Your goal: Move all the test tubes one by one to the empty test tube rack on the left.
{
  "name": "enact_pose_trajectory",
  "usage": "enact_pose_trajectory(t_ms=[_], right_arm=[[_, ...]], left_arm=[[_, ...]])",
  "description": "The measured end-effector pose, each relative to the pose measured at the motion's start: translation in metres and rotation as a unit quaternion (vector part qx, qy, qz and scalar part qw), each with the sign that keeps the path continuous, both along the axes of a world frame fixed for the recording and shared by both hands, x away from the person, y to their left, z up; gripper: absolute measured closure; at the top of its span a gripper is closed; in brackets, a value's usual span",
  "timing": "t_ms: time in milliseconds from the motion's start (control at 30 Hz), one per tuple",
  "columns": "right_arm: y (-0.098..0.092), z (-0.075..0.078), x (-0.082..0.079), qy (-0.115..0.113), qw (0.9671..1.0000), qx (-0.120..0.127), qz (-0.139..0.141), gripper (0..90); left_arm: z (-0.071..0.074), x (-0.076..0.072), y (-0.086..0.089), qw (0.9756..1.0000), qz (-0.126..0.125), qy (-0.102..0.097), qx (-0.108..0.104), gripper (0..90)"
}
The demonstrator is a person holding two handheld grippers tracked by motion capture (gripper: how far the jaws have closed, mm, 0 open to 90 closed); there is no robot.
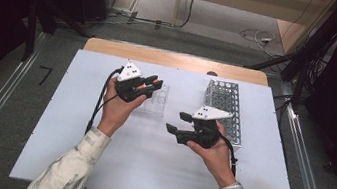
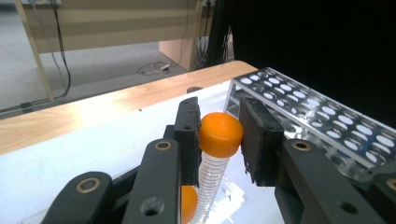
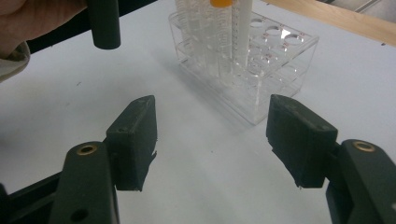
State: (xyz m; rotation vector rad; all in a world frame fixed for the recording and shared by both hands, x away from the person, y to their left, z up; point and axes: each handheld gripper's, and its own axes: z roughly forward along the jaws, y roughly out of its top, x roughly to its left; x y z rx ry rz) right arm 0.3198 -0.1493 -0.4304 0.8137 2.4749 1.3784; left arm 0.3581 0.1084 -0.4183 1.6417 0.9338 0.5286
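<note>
My left gripper is shut on a clear graduated tube with an orange cap, its pads pressing the cap from both sides. The tube hangs upright over a clear plastic rack, with its lower end down among the rack's holes. A second orange cap shows below, behind the left jaw. My right gripper hovers open above the white table, right of the clear rack, with nothing between its jaws. In the right gripper view the held tube stands in that rack.
A perforated metal rack stands at the right of the white table top, close behind my right gripper. A wooden strip runs along the table's far edge. Cables lie on the floor beyond.
</note>
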Motion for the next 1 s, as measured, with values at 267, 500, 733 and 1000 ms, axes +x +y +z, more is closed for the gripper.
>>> enact_pose_trajectory(t_ms=[267, 500, 733, 1000], right_arm=[[0.003, -0.002, 0.001, 0.002, 1.0, -0.001, 0.001, 32.2], [0.003, -0.002, 0.0, 0.002, 1.0, 0.0, 0.0, 32.2], [0.001, 0.0, 0.0, 0.001, 1.0, 0.005, -0.005, 31.9], [-0.004, 0.002, 0.001, -0.001, 0.9999, 0.01, -0.011, 30.9]], left_arm=[[-0.003, -0.002, 0.0, 1.0, -0.002, 0.002, 0.006, 68.4], [-0.002, -0.005, -0.002, 1.0, -0.003, -0.001, 0.003, 54.1], [0.003, -0.011, -0.002, 1.0, -0.002, 0.004, 0.005, 35.2], [0.006, -0.026, 0.003, 0.9998, -0.004, 0.018, -0.01, 25.2]])
